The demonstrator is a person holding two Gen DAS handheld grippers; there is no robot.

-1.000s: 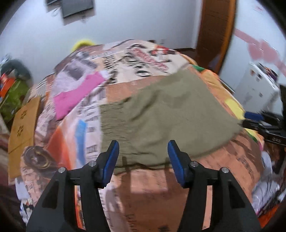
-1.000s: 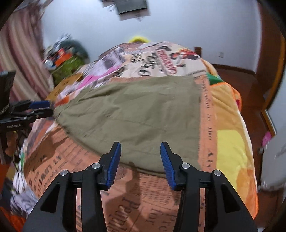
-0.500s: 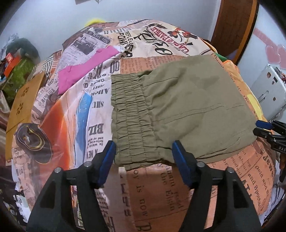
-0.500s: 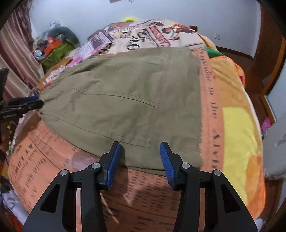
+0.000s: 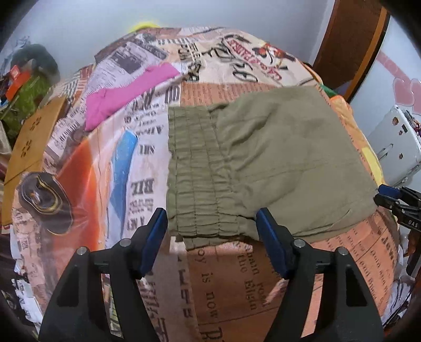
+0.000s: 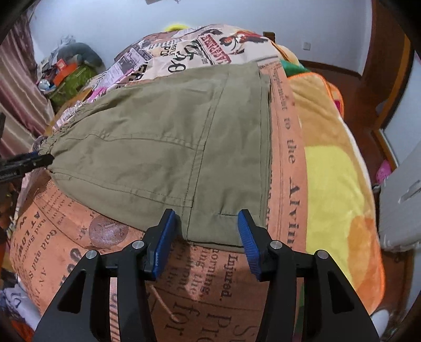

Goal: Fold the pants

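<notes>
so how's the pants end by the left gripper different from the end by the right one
The waistband by the left gripper is gathered into elastic ridges; the far end by the right gripper lies smooth, with straight stitched seams. The left jaws stand wider apart than the right. Both ends lie flat on the blanket, both jaws open at the near edge.

**Pretty sure I'm working in somebody's bedroom here**

I'm looking at a bed (image 5: pixel 218 276) taking up most of both views, and it's wearing a quilt printed like old newspaper pages. A wooden door (image 5: pixel 350 44) is standing off at the far right, and white painted walls (image 6: pixel 110 23) are closing the room in. A pink garment (image 5: pixel 126 94) is lying on the covers, and clutter (image 6: pixel 65 71) is piling up by a striped curtain (image 6: pixel 18 86). Pink heart stickers (image 5: pixel 406 89) are sitting on one wall. Definitely a lived-in home.
</notes>
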